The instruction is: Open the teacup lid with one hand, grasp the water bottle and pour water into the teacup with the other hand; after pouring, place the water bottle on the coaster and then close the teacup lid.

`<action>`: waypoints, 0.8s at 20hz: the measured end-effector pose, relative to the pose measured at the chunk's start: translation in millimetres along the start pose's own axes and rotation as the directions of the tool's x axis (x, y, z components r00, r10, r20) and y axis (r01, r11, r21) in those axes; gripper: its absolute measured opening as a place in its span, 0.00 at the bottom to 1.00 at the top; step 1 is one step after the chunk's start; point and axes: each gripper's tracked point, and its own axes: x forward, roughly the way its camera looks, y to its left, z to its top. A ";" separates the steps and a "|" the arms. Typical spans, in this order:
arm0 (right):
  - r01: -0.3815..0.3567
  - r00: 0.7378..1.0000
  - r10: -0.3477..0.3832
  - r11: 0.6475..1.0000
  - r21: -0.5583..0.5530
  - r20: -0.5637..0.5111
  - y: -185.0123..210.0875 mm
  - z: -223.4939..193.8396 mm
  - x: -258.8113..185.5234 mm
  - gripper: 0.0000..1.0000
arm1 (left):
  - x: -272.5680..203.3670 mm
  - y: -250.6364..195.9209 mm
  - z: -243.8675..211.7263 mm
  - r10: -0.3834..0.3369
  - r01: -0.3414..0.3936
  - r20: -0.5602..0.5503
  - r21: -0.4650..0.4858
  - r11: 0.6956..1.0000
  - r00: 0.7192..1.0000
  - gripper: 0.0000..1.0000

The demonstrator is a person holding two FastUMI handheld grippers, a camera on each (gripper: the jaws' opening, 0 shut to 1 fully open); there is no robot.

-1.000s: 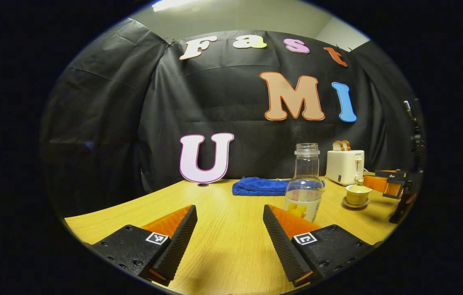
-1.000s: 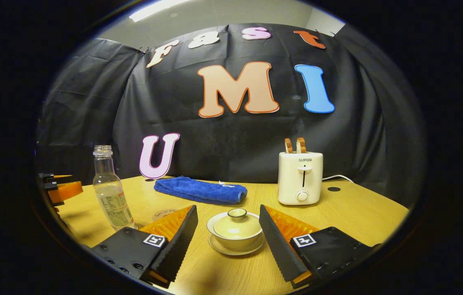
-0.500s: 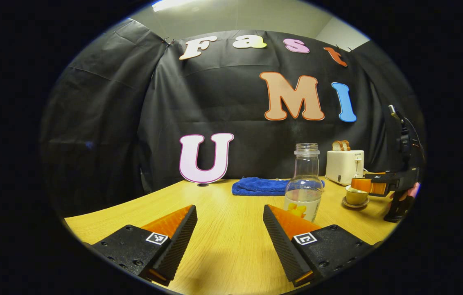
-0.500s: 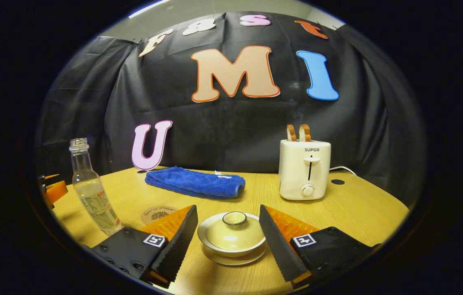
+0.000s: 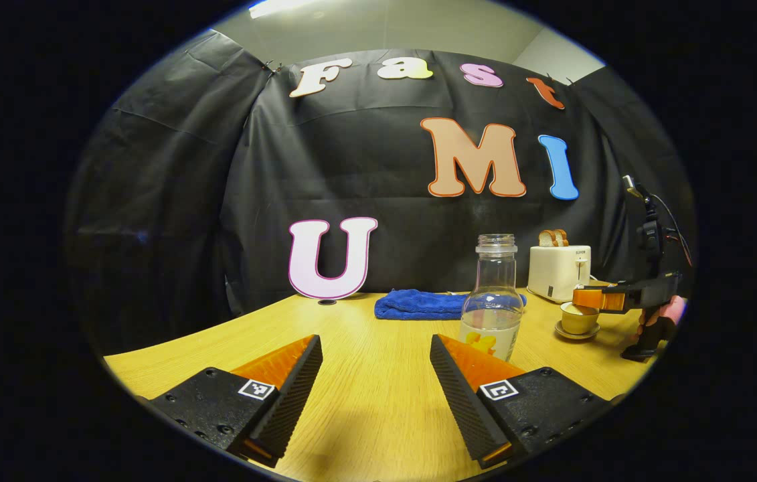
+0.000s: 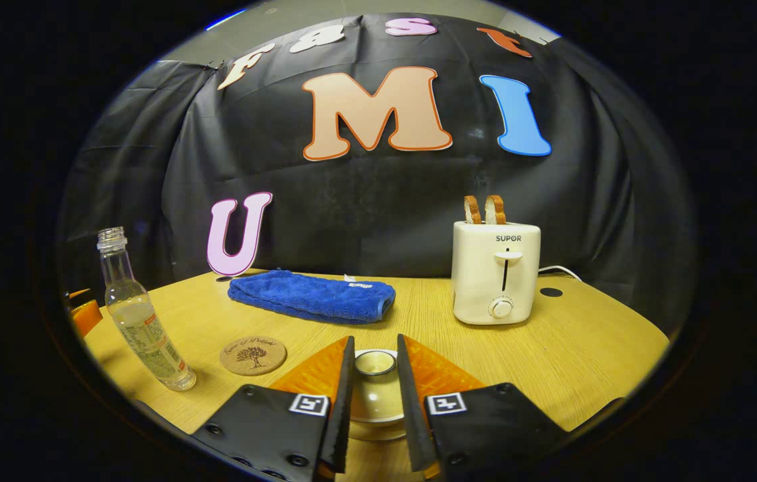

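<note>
The counter [image 6: 579, 355] is carrying everything, pale wood running back to the booth's wall. A toaster [image 6: 496, 273] is standing at the back right with two slices of bread [image 6: 484, 209] poking up out of its slots. A blue towel [image 6: 311, 295] is lying folded lengthwise near the wall. The water bottle [image 5: 493, 296] is standing upright on the counter, long axis vertical, mouth open and pointing up, with water sitting in its lower part. It is standing well left of the teacup [image 6: 371, 396], which is resting on its saucer with the lid [image 6: 374, 365] on. A round coaster [image 6: 253, 355] is lying flat between bottle and teacup. The right tongs [image 6: 373, 365] are closing narrowly on the lid's knob; whether they are touching it I cannot tell. The left tongs [image 5: 375, 365] are hanging released above bare counter, just short of the bottle.
</note>
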 end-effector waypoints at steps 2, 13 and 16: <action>0.009 1.000 -0.009 1.000 -0.017 0.002 -1.7 0.3 -0.8 0.35 | -0.4 -0.2 0.8 0.000 0.000 0.000 0.000 1.000 1.000 0.95; 0.027 0.997 -0.026 1.000 -0.011 0.071 -3.5 11.5 -10.0 0.31 | -1.1 -8.4 0.4 -0.037 0.037 0.002 -0.001 0.999 0.999 0.94; 0.031 0.995 -0.030 0.999 -0.008 0.098 -4.2 13.6 -16.1 0.31 | -2.5 -16.8 0.4 -0.079 0.079 0.003 -0.002 0.997 0.997 0.95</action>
